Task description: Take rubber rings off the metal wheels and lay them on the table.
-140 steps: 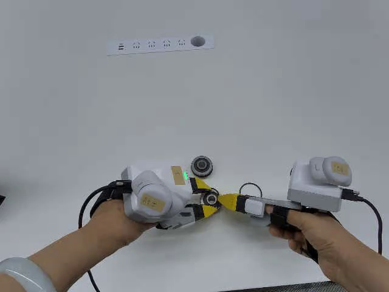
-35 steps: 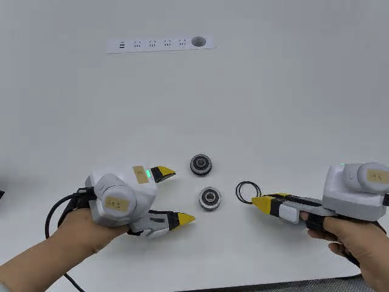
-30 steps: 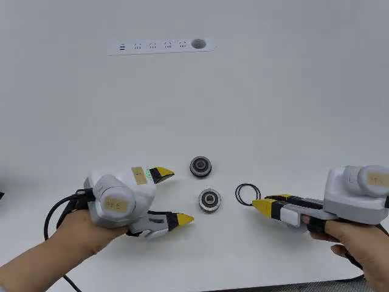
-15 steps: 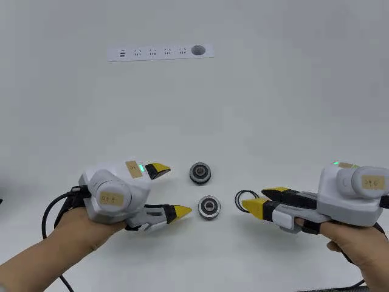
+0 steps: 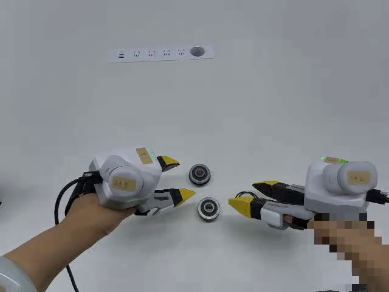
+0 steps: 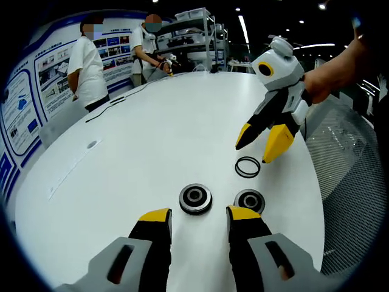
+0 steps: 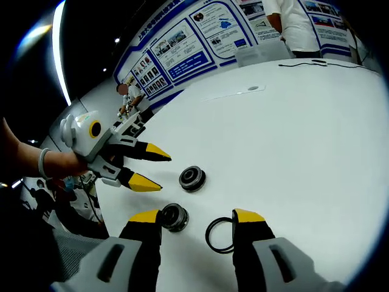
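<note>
While left gripper [image 5: 181,177] and right gripper [image 5: 250,193] gape empty: far metal wheel [image 5: 199,174], rubber ring [image 6: 182,199] probably soft, stretchy; pinch outer edge.

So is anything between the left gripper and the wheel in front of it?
Nothing visible. The open left gripper faces the wheel across bare table; the other wheel and the loose rubber ring lie off to one side.
</note>
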A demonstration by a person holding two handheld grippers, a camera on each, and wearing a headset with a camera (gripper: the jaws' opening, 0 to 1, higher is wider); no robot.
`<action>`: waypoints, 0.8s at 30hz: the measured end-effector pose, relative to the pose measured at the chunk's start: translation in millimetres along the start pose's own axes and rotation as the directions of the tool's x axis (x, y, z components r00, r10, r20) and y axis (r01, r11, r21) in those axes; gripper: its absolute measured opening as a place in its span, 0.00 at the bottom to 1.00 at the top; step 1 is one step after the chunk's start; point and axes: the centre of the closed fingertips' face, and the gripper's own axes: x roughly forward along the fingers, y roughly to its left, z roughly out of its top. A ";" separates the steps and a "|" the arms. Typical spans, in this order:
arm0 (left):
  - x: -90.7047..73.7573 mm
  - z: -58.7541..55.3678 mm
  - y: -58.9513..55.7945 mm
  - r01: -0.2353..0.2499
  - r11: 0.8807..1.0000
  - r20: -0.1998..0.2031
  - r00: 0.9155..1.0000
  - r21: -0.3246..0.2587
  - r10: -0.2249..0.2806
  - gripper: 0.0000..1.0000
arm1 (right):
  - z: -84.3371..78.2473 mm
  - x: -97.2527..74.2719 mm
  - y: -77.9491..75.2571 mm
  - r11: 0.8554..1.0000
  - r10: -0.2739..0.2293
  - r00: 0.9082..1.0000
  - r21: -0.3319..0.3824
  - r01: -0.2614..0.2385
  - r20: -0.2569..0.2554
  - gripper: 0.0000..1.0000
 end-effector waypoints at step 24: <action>27.4 7.0 2.7 0.037 0.999 -0.051 0.998 0.040 -0.035 0.23 | 6.2 16.8 12.0 0.999 0.042 0.999 -0.006 -0.042 -0.005 0.45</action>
